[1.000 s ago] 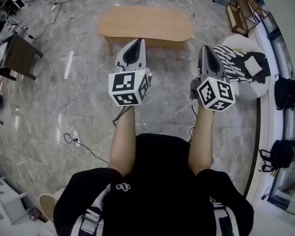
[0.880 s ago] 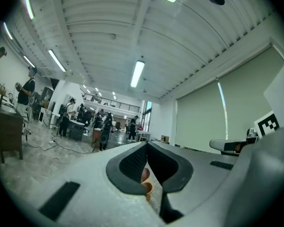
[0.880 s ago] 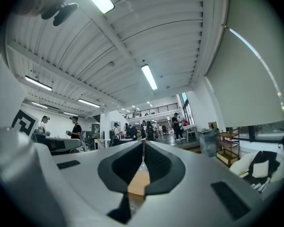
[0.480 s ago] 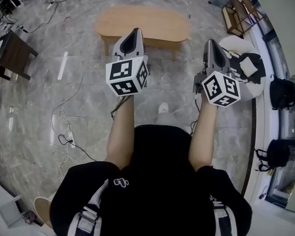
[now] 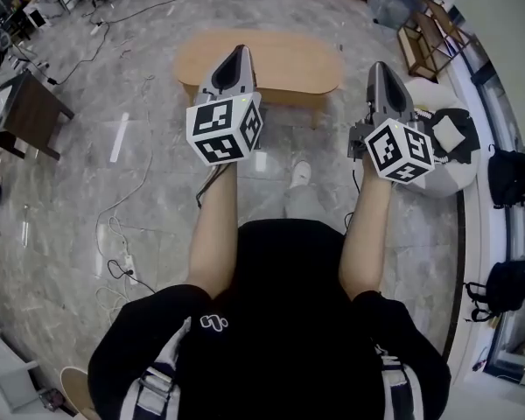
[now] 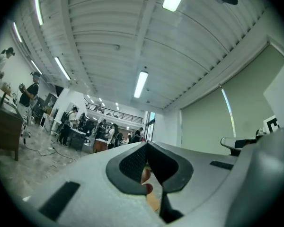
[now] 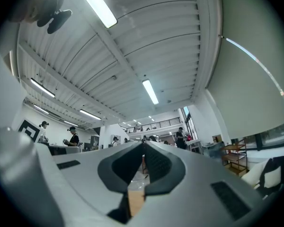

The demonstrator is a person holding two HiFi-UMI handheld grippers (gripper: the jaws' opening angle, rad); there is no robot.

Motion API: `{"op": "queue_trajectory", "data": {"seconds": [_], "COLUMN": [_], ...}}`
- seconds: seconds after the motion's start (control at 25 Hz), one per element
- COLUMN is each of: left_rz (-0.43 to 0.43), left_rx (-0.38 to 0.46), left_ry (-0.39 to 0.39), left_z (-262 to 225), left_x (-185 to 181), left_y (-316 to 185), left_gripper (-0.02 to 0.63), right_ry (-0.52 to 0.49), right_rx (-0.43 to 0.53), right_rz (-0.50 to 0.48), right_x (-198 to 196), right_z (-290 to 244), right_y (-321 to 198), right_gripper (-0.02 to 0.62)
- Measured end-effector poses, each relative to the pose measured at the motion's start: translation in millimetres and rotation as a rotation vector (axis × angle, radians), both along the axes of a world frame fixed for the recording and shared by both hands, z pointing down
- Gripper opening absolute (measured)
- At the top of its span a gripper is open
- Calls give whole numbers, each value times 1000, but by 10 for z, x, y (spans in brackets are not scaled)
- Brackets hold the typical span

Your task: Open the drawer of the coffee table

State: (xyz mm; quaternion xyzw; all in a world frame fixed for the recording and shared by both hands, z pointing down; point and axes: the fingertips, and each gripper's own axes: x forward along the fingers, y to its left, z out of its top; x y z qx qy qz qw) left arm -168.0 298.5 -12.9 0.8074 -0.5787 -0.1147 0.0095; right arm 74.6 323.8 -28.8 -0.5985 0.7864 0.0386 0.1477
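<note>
Just ahead of the left gripper (image 5: 239, 52) stands the table (image 5: 289, 64), closer than a second ago, its top now overlapped by that gripper's tips in the head view. The right gripper (image 5: 378, 66) points past its right end. Both grippers' jaws are pressed together, holding nothing.

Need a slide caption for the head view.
Left gripper and right gripper, both shut and empty, held out short of the coffee table.

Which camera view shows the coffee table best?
The head view: the table shows its oval wooden top from above, with the left tool covering a part. Both gripper views point toward the ceiling; a tan sliver between the shut jaws may be the table.
</note>
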Motion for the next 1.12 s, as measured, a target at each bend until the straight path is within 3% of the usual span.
{"op": "queue_trajectory", "data": {"seconds": [0.16,0.4,0.64,0.8,1.0,1.12], "left_rz": [14,44,96,113,65,42], "left_rx": [39,40,12,19,-5,-38], "left_ry": [18,-20,-13,-1,-5,-17], "left_z": [-83,-90,25,23,-25,-21], "left_x": [182,677,1178,1376,1301,1358], "left_y": [-384,-1172,-2036,-2700,-3561,-3959], "left_gripper": [9,9,9,9,9,9], "right_ry": [-15,-54,-86,-97,-112,-144], "right_rx": [37,31,11,21,36,-15], "right_rz": [0,5,-71,-132,-228,-265], "right_x": [253,687,991,1014,773,803], "right_z": [-52,-13,125,131,32,120], "right_y": [-347,-1173,-2221,-3056,-4050,-4560], "right_gripper": [17,15,17,17,15,15]}}
